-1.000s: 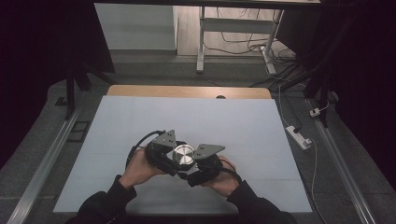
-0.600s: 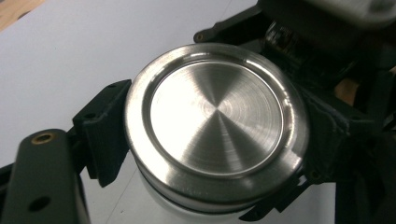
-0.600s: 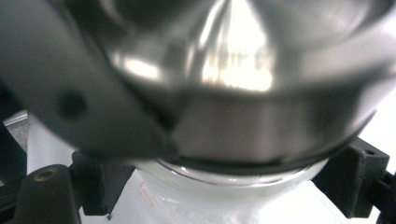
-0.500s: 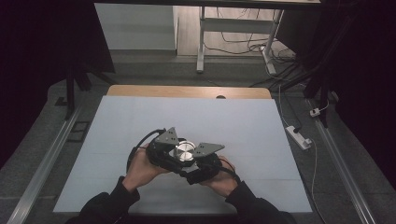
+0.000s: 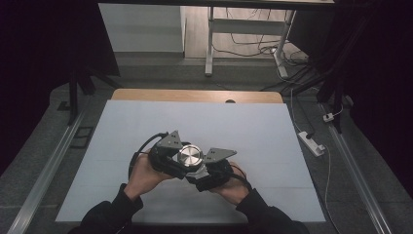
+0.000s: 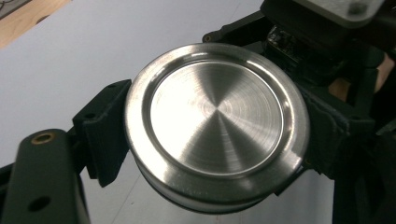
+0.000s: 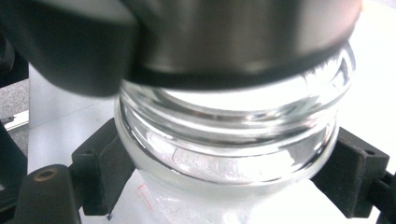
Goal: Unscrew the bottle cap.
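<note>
A clear glass jar (image 7: 229,140) with a round brushed-metal lid (image 5: 190,156) is held above the white table between both hands. My left gripper (image 5: 171,157) is shut on the rim of the lid (image 6: 217,126), with one black pad (image 6: 105,133) on each side. My right gripper (image 5: 210,170) is shut on the jar's glass neck just under the lid (image 7: 243,42). In the right gripper view, a pad (image 7: 100,179) presses on each side of the glass. The jar's lower body is hidden by the grippers in the high view.
A white sheet covers the table (image 5: 243,126), with a wooden strip (image 5: 195,95) along the far edge. A power strip (image 5: 311,142) and cables lie on the floor to the right. A metal rail (image 5: 46,180) runs along the left. Desk legs (image 5: 210,44) stand behind.
Both grippers with the jar have edged slightly away from the person. The two grips are unchanged.
</note>
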{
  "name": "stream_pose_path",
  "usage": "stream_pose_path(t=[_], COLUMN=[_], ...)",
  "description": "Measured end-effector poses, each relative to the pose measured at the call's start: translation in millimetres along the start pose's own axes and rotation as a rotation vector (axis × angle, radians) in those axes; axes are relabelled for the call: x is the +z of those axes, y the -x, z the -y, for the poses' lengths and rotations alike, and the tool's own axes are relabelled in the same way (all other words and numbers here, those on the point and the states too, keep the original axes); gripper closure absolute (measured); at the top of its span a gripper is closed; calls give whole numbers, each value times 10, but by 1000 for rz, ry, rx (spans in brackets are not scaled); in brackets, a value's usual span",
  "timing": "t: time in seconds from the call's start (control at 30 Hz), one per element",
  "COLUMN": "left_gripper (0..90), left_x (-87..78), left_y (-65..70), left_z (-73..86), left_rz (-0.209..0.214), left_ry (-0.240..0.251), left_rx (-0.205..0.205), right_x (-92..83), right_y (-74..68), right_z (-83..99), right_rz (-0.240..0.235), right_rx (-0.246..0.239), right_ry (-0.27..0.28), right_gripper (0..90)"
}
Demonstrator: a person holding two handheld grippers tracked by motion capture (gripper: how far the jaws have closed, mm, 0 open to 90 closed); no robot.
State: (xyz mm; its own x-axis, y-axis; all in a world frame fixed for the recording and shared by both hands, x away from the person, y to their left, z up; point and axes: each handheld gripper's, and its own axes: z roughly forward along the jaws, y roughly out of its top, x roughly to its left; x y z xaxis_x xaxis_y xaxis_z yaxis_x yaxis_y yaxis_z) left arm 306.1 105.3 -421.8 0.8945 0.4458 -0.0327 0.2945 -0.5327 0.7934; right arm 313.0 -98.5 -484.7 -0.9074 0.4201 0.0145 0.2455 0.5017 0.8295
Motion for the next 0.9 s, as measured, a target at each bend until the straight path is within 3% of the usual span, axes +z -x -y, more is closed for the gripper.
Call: stream_pose_path(t=[0.47,0.9], left_gripper=[187,187], left_x=[-146,-184], left_y=[22,67], left_z=[32,199], left_rz=[24,54], left_ry=[21,30], left_rx=[4,-14], right_x=[-77,-105], right_y=[98,210], right_z=[-5,-16], right_rz=[29,64], right_rx=[-2,-1], right_ry=[23,29], right_gripper=[148,148])
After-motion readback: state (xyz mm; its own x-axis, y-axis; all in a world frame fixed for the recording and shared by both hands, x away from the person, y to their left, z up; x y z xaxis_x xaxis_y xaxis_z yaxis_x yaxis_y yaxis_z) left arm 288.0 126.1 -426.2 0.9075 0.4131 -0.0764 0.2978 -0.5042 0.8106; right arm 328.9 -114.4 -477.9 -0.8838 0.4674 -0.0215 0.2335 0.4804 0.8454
